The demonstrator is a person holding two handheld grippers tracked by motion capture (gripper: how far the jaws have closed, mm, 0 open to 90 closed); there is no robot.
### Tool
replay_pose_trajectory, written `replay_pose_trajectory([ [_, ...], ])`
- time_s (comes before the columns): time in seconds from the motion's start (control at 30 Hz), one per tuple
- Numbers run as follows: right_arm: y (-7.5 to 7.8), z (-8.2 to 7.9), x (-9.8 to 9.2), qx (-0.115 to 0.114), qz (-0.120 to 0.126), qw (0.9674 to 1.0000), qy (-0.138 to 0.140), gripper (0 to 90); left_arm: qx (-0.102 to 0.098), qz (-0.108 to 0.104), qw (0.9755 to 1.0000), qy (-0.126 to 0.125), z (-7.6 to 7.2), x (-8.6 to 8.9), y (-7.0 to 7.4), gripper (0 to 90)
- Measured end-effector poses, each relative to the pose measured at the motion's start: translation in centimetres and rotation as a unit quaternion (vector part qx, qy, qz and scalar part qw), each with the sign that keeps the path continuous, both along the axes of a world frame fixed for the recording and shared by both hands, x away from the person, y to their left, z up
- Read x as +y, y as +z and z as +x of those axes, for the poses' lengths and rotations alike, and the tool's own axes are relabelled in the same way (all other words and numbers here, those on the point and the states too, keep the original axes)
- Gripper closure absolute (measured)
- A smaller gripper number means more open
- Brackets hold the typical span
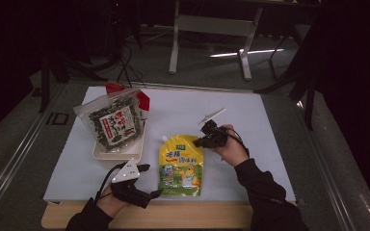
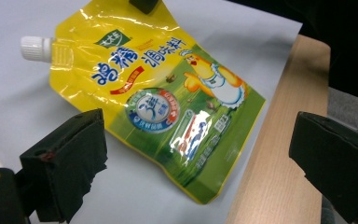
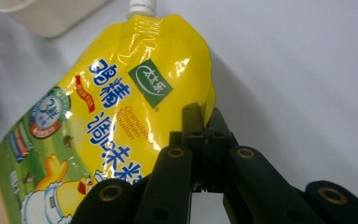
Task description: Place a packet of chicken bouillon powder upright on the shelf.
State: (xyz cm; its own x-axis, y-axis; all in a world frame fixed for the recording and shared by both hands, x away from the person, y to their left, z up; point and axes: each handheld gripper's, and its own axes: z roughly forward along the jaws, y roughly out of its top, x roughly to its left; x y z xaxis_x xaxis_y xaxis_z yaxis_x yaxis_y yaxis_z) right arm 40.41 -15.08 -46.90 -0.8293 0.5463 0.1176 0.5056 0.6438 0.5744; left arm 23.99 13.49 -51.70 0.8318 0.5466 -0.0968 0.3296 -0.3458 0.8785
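A yellow and green spouted seasoning pouch point(image 1: 180, 166) lies flat on the white mat, its white cap point(image 1: 164, 138) pointing away from me. My right gripper point(image 1: 198, 142) is shut on the pouch's upper right edge; in the right gripper view the closed jaws point(image 3: 204, 116) pinch the yellow film of the pouch point(image 3: 98, 112). My left gripper point(image 1: 150, 180) rests near the front edge, left of the pouch, open. In the left gripper view its wide-apart jaws point(image 2: 200, 154) frame the pouch point(image 2: 158, 102) without touching it.
A clear bag of dark seaweed snacks point(image 1: 114, 122) leans in a white tray point(image 1: 120, 151) at the back left, with a red packet point(image 1: 143, 102) behind it. The wooden table edge point(image 1: 173, 216) runs along the front. A white desk frame point(image 1: 212, 24) stands beyond the table.
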Motion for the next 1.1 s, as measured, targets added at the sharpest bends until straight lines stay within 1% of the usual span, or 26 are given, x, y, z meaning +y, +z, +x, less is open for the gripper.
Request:
replay_pose_trajectory([
  [0.07,0.5,-0.4,-0.1,-0.007,0.002,1.0000,0.005,90.0,0.009,0.004,0.9999,-0.002,0.0,-0.1,0.2,5.0],
  [0.1,0.8,-0.6,-0.2,-0.012,0.004,0.9999,0.007,90.0,0.013,0.008,0.9999,0.001,0.0,-0.2,0.3,4.8],
  [0.17,1.2,-1.1,-0.3,-0.020,0.003,0.9997,0.010,90.0,0.019,0.008,0.9998,0.001,0.1,-0.3,0.4,4.8],
  [0.23,1.7,-1.7,-0.4,-0.033,0.009,0.9993,0.015,90.0,0.025,0.005,0.9997,0.006,0.3,-0.3,0.6,4.7],
  [0.3,2.3,-2.3,-0.5,-0.044,0.015,0.9988,0.018,90.0,0.024,0.010,0.9995,0.018,0.4,-0.3,0.8,4.8],
  [0.4,3.1,-3.1,-0.7,-0.053,0.022,0.9980,0.027,90.0,0.026,0.008,0.9994,0.019,0.8,-0.2,1.0,5.3],
  [0.47,3.7,-3.7,-0.7,-0.068,0.028,0.9968,0.031,90.0,0.024,0.011,0.9993,0.028,1.0,-0.4,1.2,6.4],
  [0.57,4.4,-4.8,-0.5,-0.092,0.035,0.9943,0.040,90.0,0.023,0.010,0.9993,0.027,1.4,-0.3,1.4,6.7],
  [0.63,4.8,-5.4,-0.3,-0.105,0.036,0.9928,0.046,90.0,0.031,0.010,0.9991,0.028,1.9,-0.2,1.4,6.8],
  [0.67,5.0,-5.7,-0.3,-0.109,0.037,0.9921,0.049,90.0,0.031,0.013,0.9989,0.033,2.1,-0.1,1.4,6.8],
  [0.7,5.2,-5.9,-0.2,-0.111,0.039,0.9917,0.051,90.0,0.032,0.011,0.9987,0.038,2.3,0.1,1.4,7.5],
  [0.77,5.6,-6.3,-0.2,-0.114,0.040,0.9911,0.055,90.0,0.033,0.006,0.9983,0.049,2.7,0.3,1.4,12.2],
  [0.8,5.7,-6.5,-0.2,-0.116,0.042,0.9907,0.058,90.0,0.034,0.003,0.9982,0.050,2.8,0.4,1.5,14.7],
  [0.87,6.0,-6.8,-0.3,-0.119,0.045,0.9899,0.062,90.0,0.032,-0.001,0.9981,0.053,3.2,0.6,1.4,15.4],
  [0.93,6.2,-7.2,-0.3,-0.125,0.050,0.9886,0.069,90.0,0.038,-0.007,0.9979,0.053,3.7,0.8,1.4,15.5],
  [1.0,6.4,-7.6,-0.2,-0.130,0.053,0.9871,0.078,90.0,0.041,-0.017,0.9979,0.046,4.0,0.9,1.5,17.6],
  [1.03,6.5,-7.8,-0.2,-0.132,0.057,0.9865,0.079,90.0,0.038,-0.018,0.9980,0.047,4.1,0.9,1.6,19.2],
  [1.1,6.8,-8.0,-0.2,-0.133,0.057,0.9857,0.086,90.0,0.030,-0.026,0.9985,0.036,4.1,1.0,1.9,25.8],
])
